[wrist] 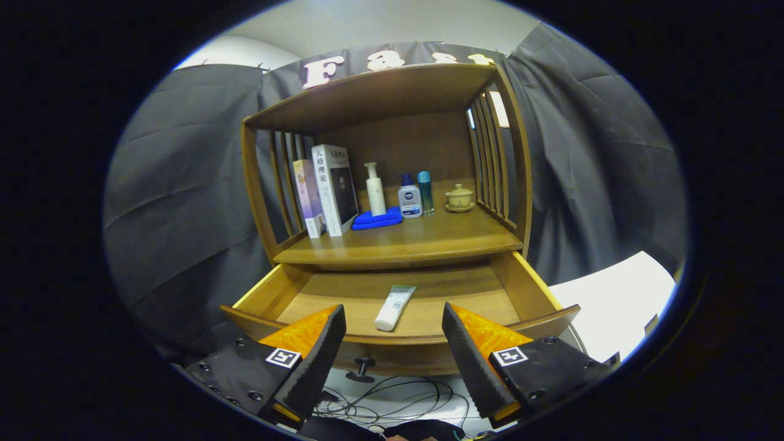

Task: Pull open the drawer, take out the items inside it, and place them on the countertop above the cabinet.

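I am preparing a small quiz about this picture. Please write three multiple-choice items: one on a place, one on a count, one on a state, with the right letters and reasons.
1. Where does the white tube lie?
A. on the countertop
B. inside the drawer
C. on the floor

2. How many books stand on the countertop?
A. two
B. four
C. none

3. How are the tongs?
A. shut on the tube
B. shut on the drawer knob
C. open, holding nothing

Answers:
1 B, the tube rests on the drawer bottom, just ahead of the tongs.
2 A, two upright books stand beside the left slats.
3 C, the fingers are wide apart and touch nothing.
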`<state>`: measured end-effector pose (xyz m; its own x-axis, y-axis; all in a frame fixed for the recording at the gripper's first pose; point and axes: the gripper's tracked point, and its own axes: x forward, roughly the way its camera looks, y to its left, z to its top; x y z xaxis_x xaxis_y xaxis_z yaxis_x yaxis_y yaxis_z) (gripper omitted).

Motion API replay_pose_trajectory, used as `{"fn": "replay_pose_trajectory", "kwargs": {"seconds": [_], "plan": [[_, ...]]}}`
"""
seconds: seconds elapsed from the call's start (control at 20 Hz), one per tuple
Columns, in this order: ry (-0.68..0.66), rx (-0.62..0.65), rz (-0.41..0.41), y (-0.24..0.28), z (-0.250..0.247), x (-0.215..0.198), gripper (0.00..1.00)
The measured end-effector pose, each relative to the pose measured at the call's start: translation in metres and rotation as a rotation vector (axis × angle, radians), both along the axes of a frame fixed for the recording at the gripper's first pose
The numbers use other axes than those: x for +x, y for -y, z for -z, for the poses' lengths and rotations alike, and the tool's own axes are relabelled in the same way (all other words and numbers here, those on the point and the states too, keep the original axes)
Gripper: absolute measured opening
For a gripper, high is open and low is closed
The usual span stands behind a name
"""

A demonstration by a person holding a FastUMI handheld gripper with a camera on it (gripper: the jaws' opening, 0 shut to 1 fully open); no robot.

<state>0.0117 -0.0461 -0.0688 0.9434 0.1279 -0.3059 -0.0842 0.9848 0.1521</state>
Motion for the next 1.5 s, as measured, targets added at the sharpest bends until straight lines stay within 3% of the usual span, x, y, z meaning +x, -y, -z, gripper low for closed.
{"fn": "replay_pose_trajectory", "kwargs": {"seconds": [0.15,0.5,0.65,0.7,0.9,1.15,1.5], "plan": [[-0.018,0.076,0.012,0.003,-0.014,0.015,0.98],[0.005,0.055,0.033,0.012,-0.036,0.045,0.98],[0.091,-0.167,0.047,0.022,-0.062,0.060,0.98],[0.095,-0.161,0.028,0.006,-0.068,0.061,0.98],[0.030,-0.050,-0.038,-0.031,-0.066,0.083,0.98],[-0.047,-0.178,-0.073,-0.040,-0.042,0.114,0.98],[-0.268,-0.291,-0.200,-0.050,0.018,0.153,0.99]]}}
